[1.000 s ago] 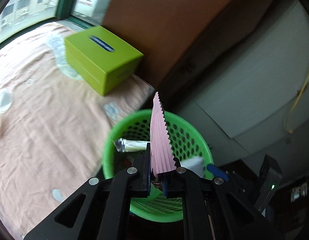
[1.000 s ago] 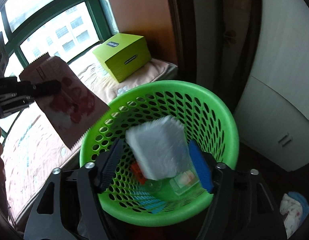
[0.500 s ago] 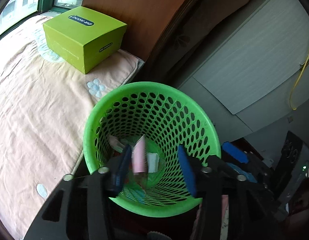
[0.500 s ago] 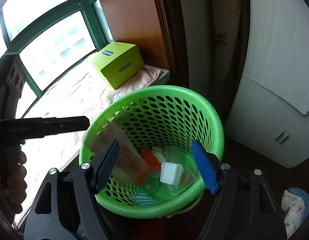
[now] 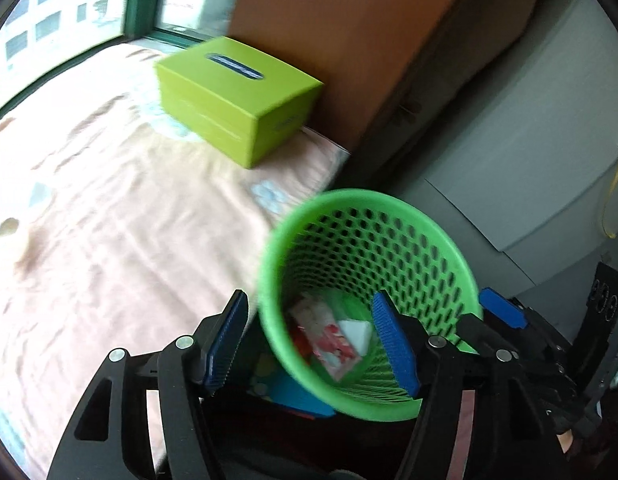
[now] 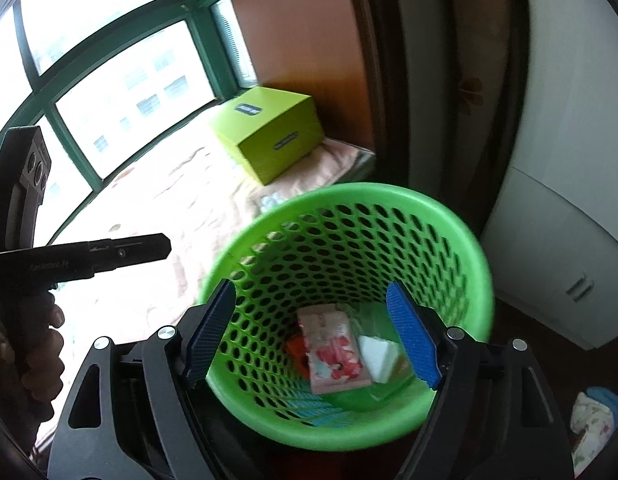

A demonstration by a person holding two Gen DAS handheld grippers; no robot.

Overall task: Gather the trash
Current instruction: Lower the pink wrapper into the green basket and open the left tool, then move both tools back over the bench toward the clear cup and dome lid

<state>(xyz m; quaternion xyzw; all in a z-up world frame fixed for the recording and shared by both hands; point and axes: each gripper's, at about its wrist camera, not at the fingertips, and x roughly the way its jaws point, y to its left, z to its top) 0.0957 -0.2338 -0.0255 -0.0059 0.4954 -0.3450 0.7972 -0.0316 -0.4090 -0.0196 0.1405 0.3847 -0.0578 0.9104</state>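
Released since a second ago, when the left gripper (image 5: 313,340) pinched it upright, the pink wrapper (image 6: 335,348) now lies flat at the bottom of the green basket (image 6: 389,196). It is a pale pink packet with red printing, touching a white block (image 6: 377,356) and an orange scrap (image 6: 297,350). Both the left gripper and the right gripper (image 6: 315,332) hang spread wide and empty above the basket's rim, wrapper below between their blue pads.
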